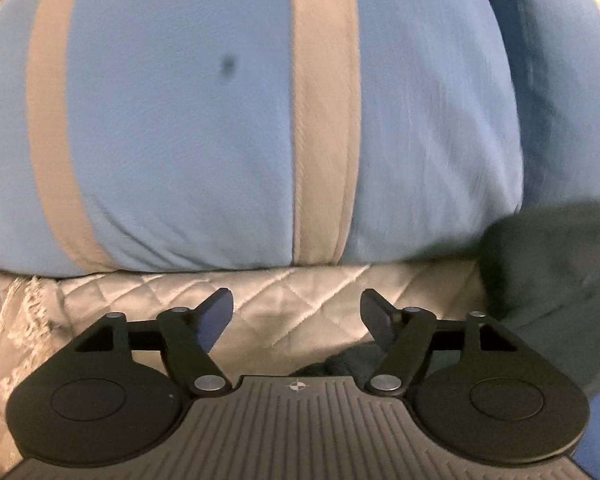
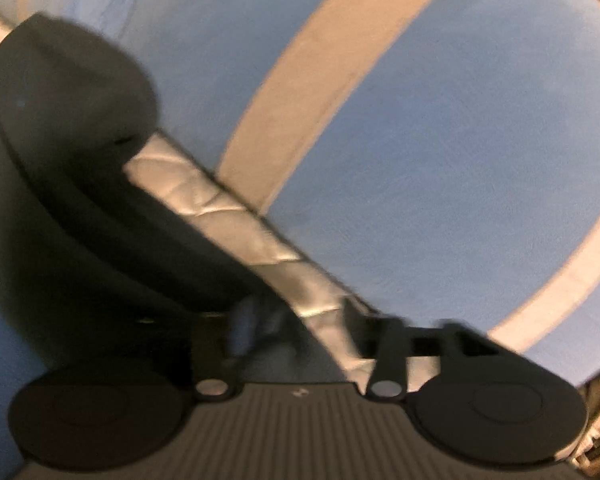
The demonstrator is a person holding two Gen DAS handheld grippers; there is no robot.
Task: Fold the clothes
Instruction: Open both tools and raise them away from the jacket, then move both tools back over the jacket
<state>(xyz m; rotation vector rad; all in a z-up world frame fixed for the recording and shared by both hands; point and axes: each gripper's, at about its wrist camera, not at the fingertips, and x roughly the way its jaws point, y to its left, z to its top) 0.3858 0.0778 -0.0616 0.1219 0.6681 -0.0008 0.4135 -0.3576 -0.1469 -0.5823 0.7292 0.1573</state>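
The left gripper (image 1: 296,312) stands well open with nothing between its fingers (image 1: 216,316); their tips hang over a pale quilt (image 1: 284,300) stitched in diamonds, touching no cloth. Just under the gripper's body a dark garment (image 1: 548,280) shows as a small fold, and more of it lies heaped at the right edge of the left wrist view, on the quilt and against the edge of a blue blanket (image 1: 180,140). That blanket, crossed by tan stripes (image 1: 324,120) and marked with one small dark spot, fills the view beyond the quilt. The right gripper (image 2: 300,328) is blurred; its fingers look spread wide, one over the dark cloth and one near the strip of quilt (image 2: 228,216), and no cloth appears pinched between them, though the blur hides whether the tips touch anything. In the right wrist view the garment (image 2: 72,160) lies bunched at the left, its rounded end resting on the blanket (image 2: 440,160) and its long side running beside the quilt strip, with the blue, tan-striped blanket beyond
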